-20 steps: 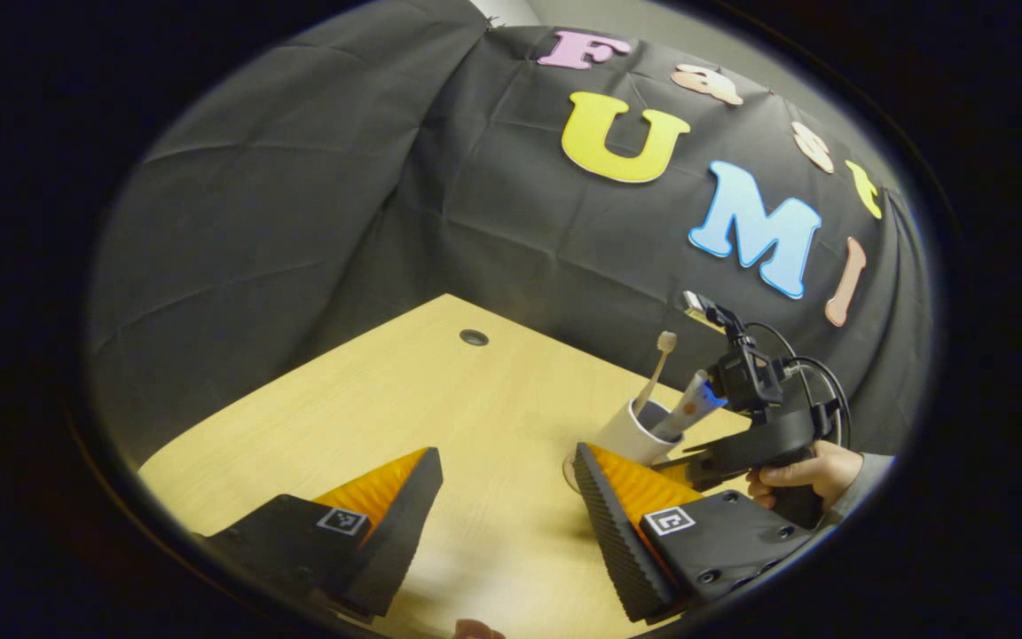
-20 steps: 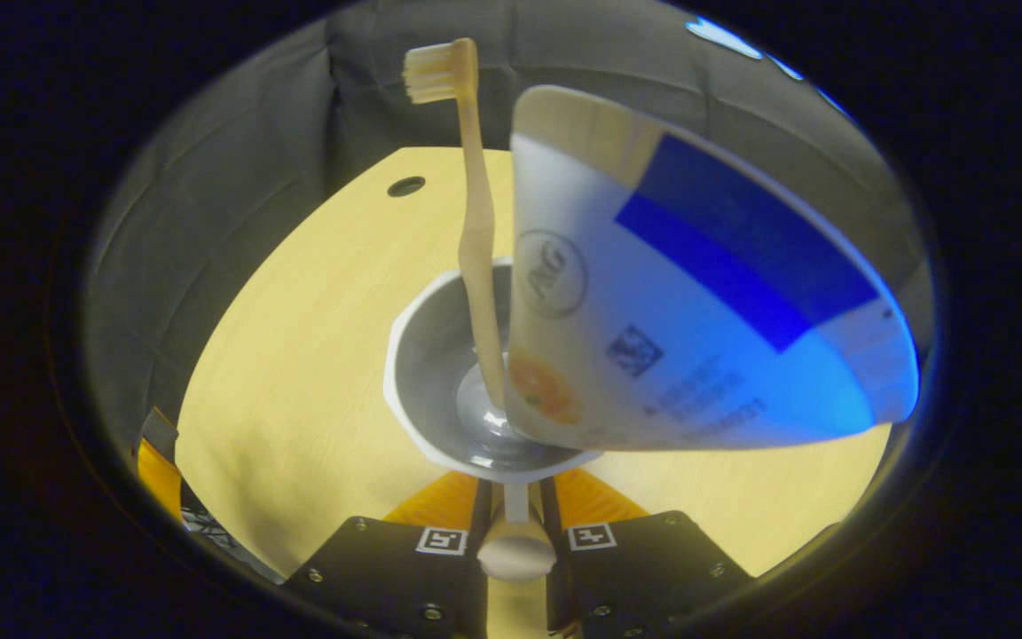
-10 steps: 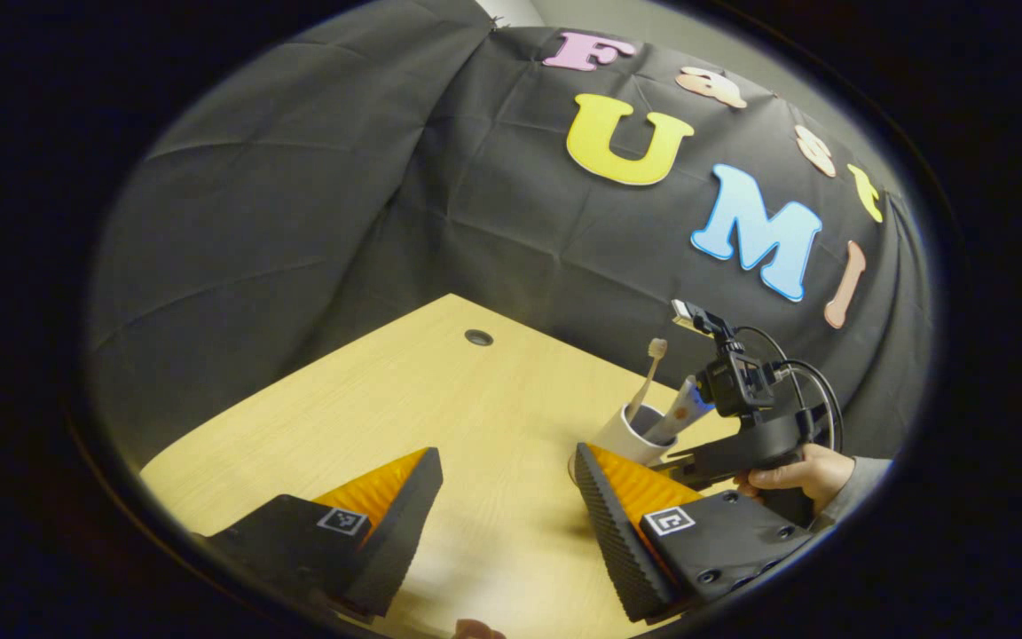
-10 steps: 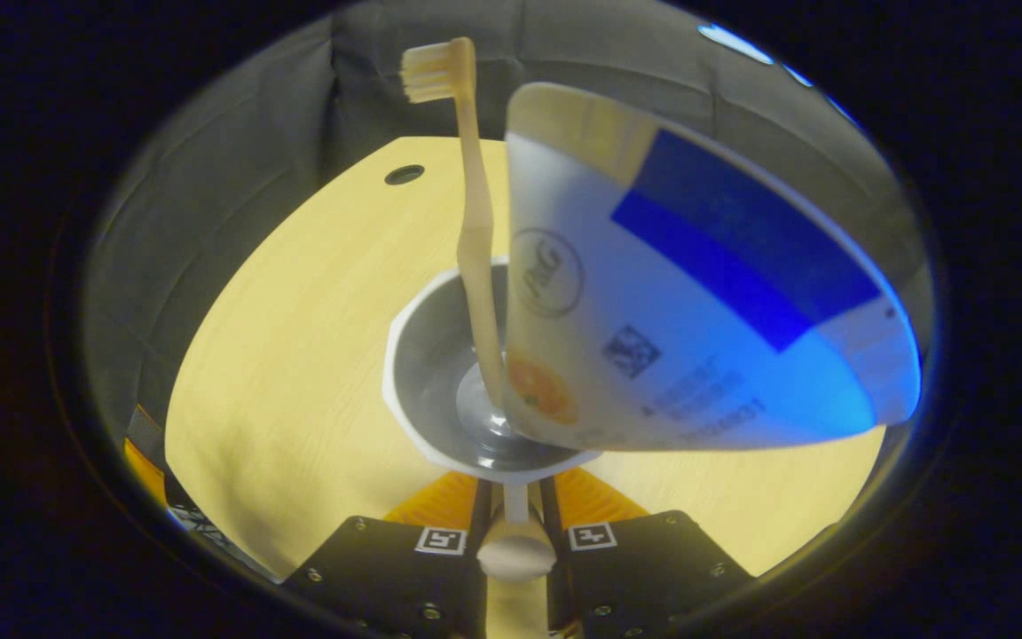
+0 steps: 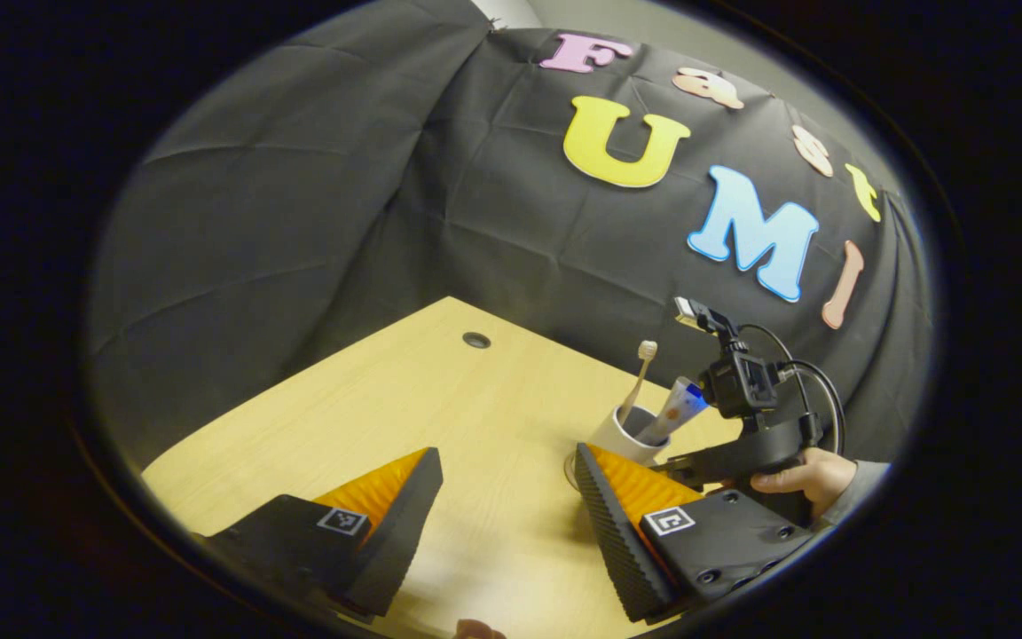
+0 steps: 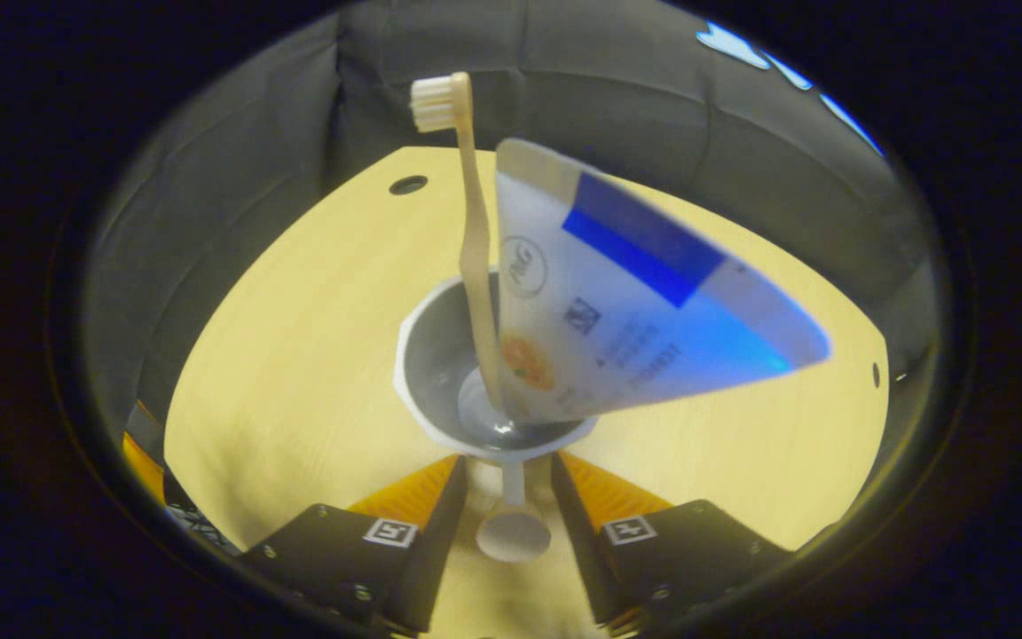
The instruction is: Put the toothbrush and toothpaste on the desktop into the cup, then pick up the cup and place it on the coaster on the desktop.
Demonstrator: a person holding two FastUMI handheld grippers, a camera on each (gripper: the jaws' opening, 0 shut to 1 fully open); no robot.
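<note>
A white cup (image 5: 615,434) stands upright on the wooden desk (image 5: 440,417), with a toothbrush (image 5: 639,371) and a toothpaste tube (image 5: 676,406) leaning inside it. In the right gripper view I look down into the cup (image 6: 427,351), the toothbrush (image 6: 474,248) bristles-up and the tube (image 6: 626,302) tilted right. My right gripper (image 6: 502,524) is open, its fingers standing apart on either side of the cup's handle (image 6: 512,532). In the left gripper view that right gripper (image 5: 724,457) sits right of the cup. My left gripper (image 5: 507,470) is open and holds nothing. Its finger hides the cup's base.
A hand (image 5: 808,475) holds the right gripper, with a cable looping above it. The desk has a round cable hole (image 5: 475,340) at its far side, also seen in the right gripper view as the hole (image 6: 408,185). The black cloth wall closes in behind the desk.
The right gripper's fingers have parted from the cup's handle. The cup with the brush and tube has dropped lower and farther from that camera. The left gripper stayed put.
</note>
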